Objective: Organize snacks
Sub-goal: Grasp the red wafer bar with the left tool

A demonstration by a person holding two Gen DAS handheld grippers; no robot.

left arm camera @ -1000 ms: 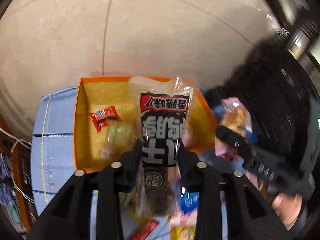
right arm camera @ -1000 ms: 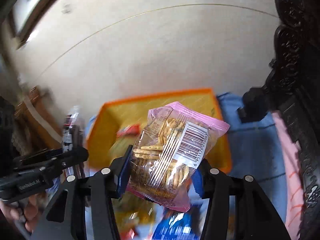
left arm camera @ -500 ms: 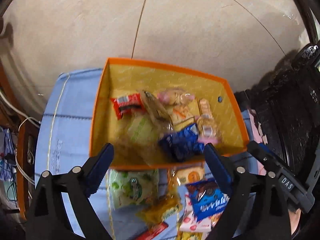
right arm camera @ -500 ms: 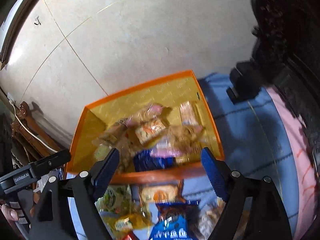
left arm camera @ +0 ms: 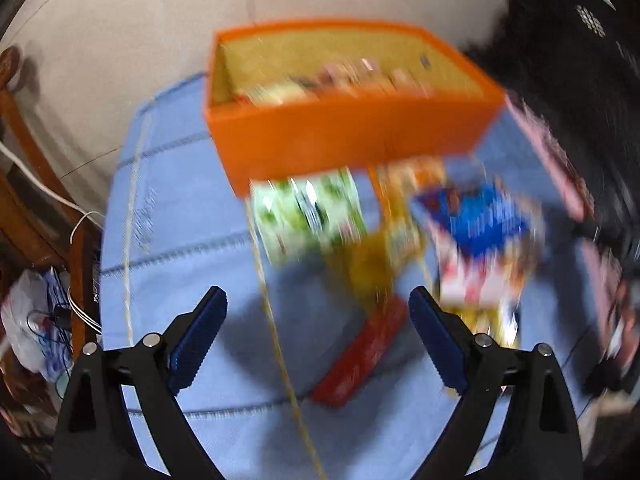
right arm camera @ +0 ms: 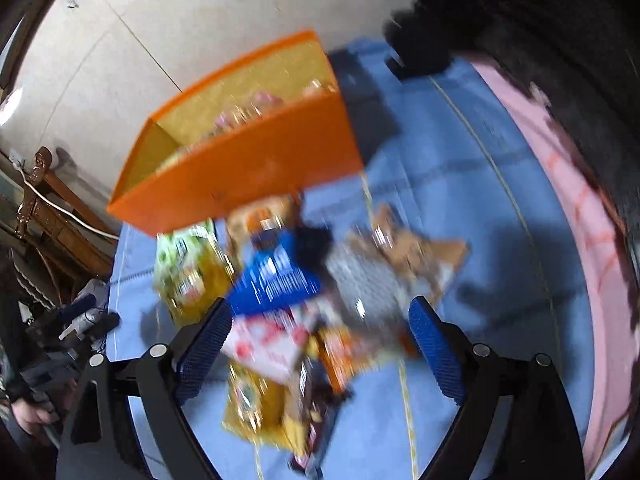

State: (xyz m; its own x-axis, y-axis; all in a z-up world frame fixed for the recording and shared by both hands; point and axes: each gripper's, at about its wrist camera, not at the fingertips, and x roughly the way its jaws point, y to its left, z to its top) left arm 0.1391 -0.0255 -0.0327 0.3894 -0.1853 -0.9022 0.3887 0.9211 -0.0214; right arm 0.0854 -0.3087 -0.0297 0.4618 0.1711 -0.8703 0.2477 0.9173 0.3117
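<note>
My left gripper point(left arm camera: 314, 308) gapes empty while my right gripper point(right arm camera: 322, 318) spreads wider, empty, over the snack pile point(right arm camera: 304, 312), the orange box point(right arm camera: 256, 172) at eleven o'clock.

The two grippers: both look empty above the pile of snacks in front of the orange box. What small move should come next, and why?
Probably lower the left gripper onto the red packet lying just ahead of its fingers. Its jaws stand wide with nothing between them, and loose snacks are on the blue cloth outside the orange box. The right gripper, jaws opening and empty, could likewise take the blue packet. Blur makes this uncertain.
</note>
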